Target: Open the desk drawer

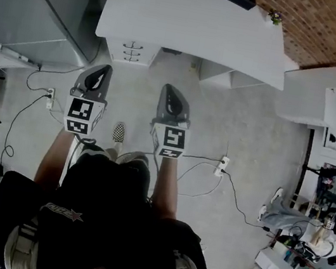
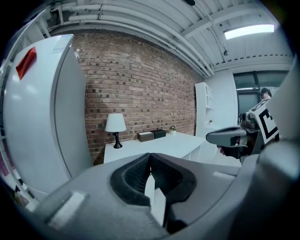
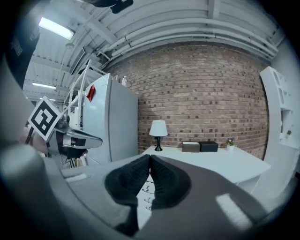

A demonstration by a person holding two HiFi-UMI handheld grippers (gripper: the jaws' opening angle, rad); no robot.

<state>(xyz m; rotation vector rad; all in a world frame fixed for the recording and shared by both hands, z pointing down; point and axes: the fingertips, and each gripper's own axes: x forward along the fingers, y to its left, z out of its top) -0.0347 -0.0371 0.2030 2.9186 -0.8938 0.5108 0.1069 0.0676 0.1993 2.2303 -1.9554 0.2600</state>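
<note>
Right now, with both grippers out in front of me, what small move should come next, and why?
Probably step closer to the white desk, aiming the right gripper at the drawer stack. The left gripper and the right are shut on nothing, floor lies between them and the stack, and its handles show just below the right gripper's jaws.

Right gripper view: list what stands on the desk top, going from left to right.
On the white desk: table lamp → brown box → black box → small potted plant.
</note>
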